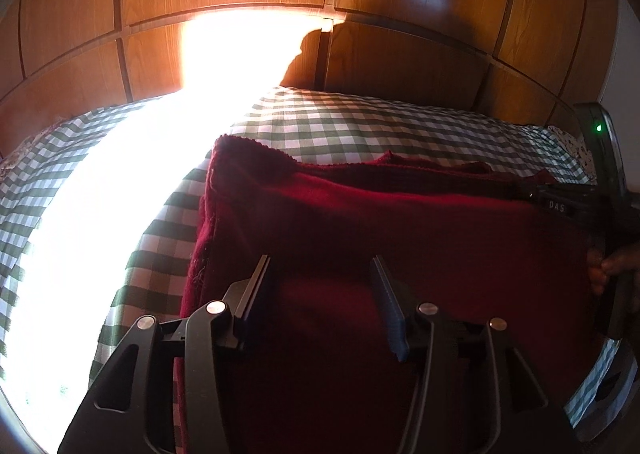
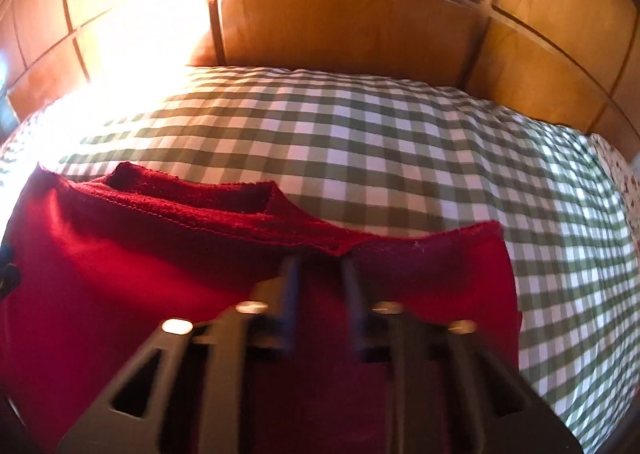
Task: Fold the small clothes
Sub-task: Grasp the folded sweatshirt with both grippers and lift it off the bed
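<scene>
A dark red garment (image 1: 400,222) lies on the green-and-white checked bedsheet (image 1: 360,126), with its hemmed edge toward the headboard. My left gripper (image 1: 320,260) hovers over the garment's left part, open, with nothing pinched between its fingers. My right gripper (image 2: 320,260) is at the far hem of the red garment (image 2: 120,254). Its blurred fingers stand close together, and the hem bunches into a small peak at their tips. In the left wrist view the right gripper's body (image 1: 560,206) shows at the garment's right edge, with a person's hand (image 1: 616,266) behind it.
A wooden panelled headboard (image 2: 340,26) rises behind the bed. Strong sunlight washes out the sheet's left side (image 1: 100,214). Bare checked sheet (image 2: 360,134) stretches beyond and to the right of the garment. A floral cloth (image 2: 624,182) shows at the far right edge.
</scene>
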